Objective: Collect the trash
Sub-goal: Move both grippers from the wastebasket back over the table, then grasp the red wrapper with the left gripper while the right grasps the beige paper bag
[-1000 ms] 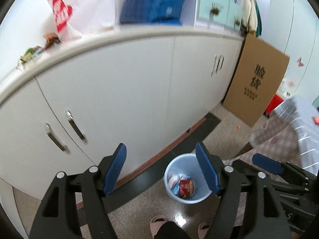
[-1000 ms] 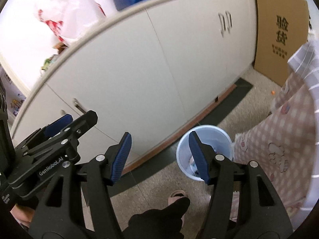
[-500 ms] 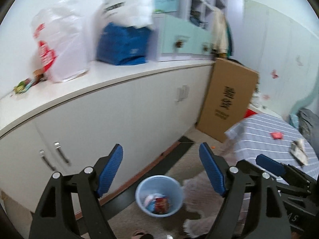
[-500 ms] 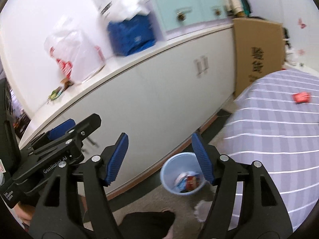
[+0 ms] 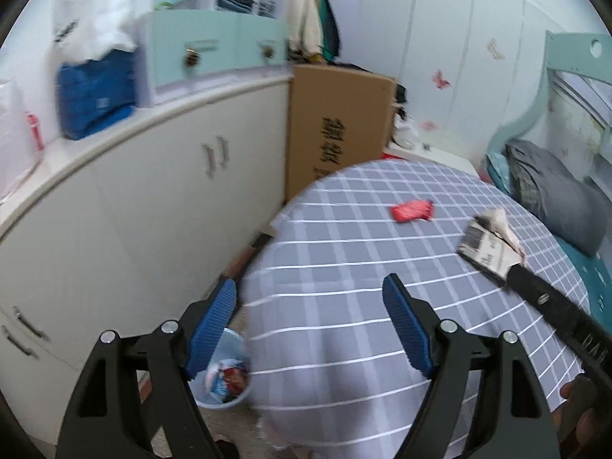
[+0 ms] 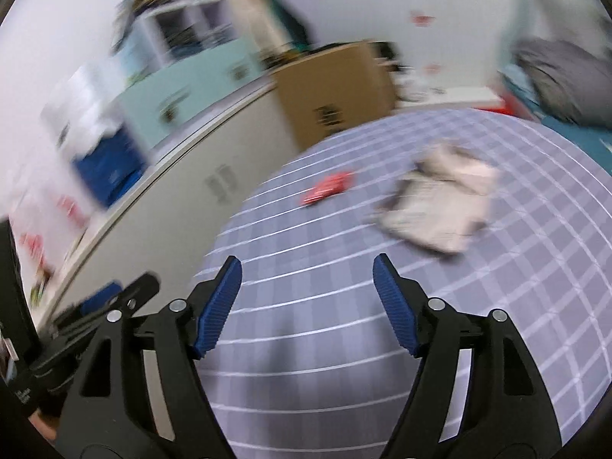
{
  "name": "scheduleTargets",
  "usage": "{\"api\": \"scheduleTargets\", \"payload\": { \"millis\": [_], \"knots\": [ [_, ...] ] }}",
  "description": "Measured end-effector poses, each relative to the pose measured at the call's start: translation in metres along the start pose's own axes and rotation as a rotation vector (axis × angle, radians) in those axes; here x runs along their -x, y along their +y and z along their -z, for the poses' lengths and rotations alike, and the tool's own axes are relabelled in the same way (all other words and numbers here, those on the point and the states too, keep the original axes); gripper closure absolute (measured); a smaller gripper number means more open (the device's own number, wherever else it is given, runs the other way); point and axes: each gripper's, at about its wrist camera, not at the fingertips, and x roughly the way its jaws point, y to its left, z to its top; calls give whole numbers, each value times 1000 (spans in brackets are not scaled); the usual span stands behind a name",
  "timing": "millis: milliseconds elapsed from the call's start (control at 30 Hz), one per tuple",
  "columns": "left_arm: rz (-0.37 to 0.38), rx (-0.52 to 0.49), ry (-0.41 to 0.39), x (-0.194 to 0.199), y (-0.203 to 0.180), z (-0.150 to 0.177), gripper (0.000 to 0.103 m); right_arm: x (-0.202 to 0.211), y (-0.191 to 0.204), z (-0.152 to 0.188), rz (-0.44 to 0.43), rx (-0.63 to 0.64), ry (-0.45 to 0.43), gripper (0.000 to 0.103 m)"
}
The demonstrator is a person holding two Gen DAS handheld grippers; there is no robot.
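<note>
Checked table: red wrapper, crumpled paper.

Right wrist view smeared by motion: pale wrapper unreadable, possibly crumpled paper; red packet a streak. Left wrist view: bin half hidden behind gripper finger and tablecloth; contents indistinct. Right gripper's arm covers part of the wrapper there

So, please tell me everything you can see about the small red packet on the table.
The red packet is a small, flat, oblong wrapper that looks like shiny, crinkled plastic, with ragged ends. It lies flat on the grey checked tablecloth, toward the far side of the table, left of the crumpled paper and apart from it. Nothing touches it except the cloth. Any print is too blurred to read.
</note>
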Motion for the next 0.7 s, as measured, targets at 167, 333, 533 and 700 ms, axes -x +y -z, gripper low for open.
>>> {"api": "scheduleTargets", "payload": {
  "millis": [167,333,533,700],
  "knots": [
    [35,-36,48,-28,-41,-5,26,-3,-74,-6,45,-209,-7,29],
    [50,-77,66,-45,-64,-18,26,-28,-108,-18,4,-313,48,29],
    [73,-118,90,-66,-80,-35,26,-58,-117,-35,-45,-362,89,30],
    [78,-196,103,-91,-89,-50,26,-70,-113,-44,-36,-341,95,34]
  ]
}}
